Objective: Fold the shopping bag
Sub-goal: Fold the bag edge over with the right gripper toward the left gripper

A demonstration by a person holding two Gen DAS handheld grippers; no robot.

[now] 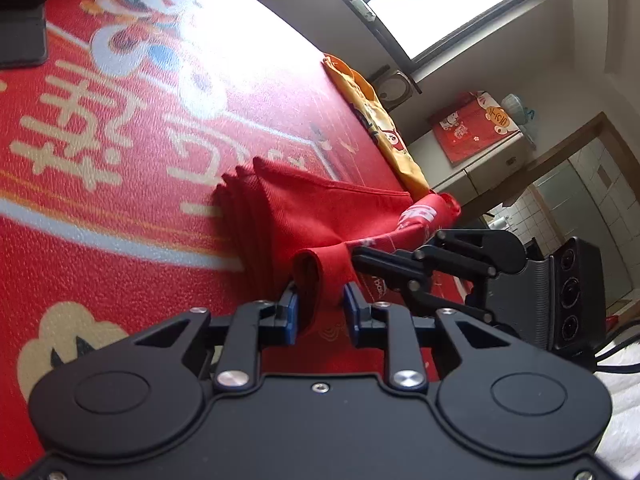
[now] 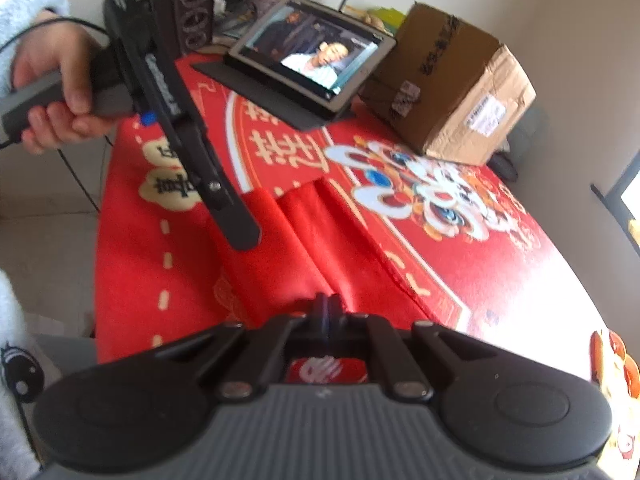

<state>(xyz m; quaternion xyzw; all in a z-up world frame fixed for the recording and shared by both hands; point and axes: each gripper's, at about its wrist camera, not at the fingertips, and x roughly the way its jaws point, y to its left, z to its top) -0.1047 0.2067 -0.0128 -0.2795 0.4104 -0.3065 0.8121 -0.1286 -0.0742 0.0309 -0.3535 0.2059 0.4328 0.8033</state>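
Note:
The red shopping bag (image 1: 304,208) lies partly folded on the red printed table mat (image 1: 120,160), its pleated edge toward the left. My left gripper (image 1: 320,308) is shut on a bunched red fold of the bag between its blue pads. The right gripper (image 1: 360,256) reaches in from the right and touches the same bag edge. In the right wrist view the bag (image 2: 320,248) stretches away from my right gripper (image 2: 328,312), which is shut on its near edge. The left gripper (image 2: 240,232), held by a hand, rests on the bag's far left part.
A tablet (image 2: 316,60) on a dark stand and a cardboard box (image 2: 452,84) sit at the mat's far side. A yellow printed bag (image 1: 380,120) lies at the table edge near the window. A cabinet (image 1: 480,152) stands beyond.

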